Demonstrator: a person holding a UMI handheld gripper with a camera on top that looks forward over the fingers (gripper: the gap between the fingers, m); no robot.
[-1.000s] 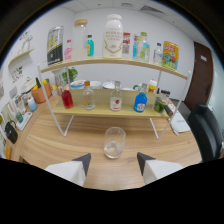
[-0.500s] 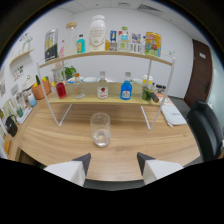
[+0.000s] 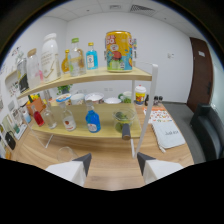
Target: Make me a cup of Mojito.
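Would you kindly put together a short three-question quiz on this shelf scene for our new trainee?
1. True or false: the gripper is shut on the empty glass.
2. Which shelf level carries the yellow can: A upper, B lower?
3. Fill in: the blue bottle stands on the ____ level.

Key: 1 false, the fingers are open and the glass stands on the table beside one finger; 2 A; 3 lower.

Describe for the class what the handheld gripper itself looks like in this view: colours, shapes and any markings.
Only the gripper tips show: two pale, whitish fingers shaped like blunt wedges, each with a dark grey triangular inner face. No markings, cables, hand or sleeve are visible; the black area below them hides the rest.
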